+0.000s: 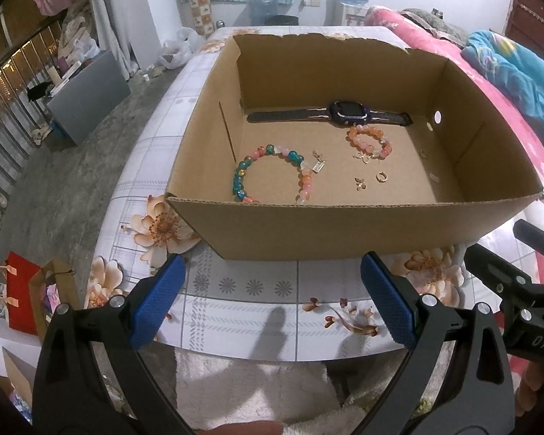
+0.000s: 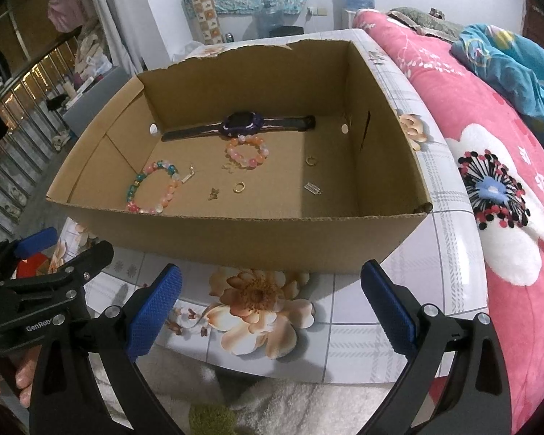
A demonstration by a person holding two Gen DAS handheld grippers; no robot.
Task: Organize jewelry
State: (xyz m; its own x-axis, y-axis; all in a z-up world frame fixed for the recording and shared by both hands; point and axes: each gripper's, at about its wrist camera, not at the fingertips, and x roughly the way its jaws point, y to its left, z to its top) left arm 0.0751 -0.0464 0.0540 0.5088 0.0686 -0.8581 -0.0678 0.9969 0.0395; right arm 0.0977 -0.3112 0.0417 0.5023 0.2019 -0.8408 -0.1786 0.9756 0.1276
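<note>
An open cardboard box [image 1: 344, 232] [image 2: 235, 232] stands on a floral tablecloth. Inside lie a dark watch [image 1: 341, 113] [image 2: 241, 125], a multicolour bead bracelet [image 1: 272, 174] [image 2: 152, 188], a pink-orange bead bracelet [image 1: 369, 140] [image 2: 246, 151], a gold ring [image 1: 380, 176] [image 2: 238, 187], small gold charms [image 1: 360, 182] [image 2: 214, 193] and a silver tag [image 2: 312, 187]. My left gripper [image 1: 272, 297] is open and empty in front of the box. My right gripper [image 2: 272, 301] is open and empty, also in front of the box.
A pink floral blanket [image 2: 507, 217] and blue bedding [image 1: 518, 72] lie to the right. A red gift bag [image 1: 21, 293] and a brown bag sit on the floor at left. A white towel [image 1: 254, 391] lies below the table edge.
</note>
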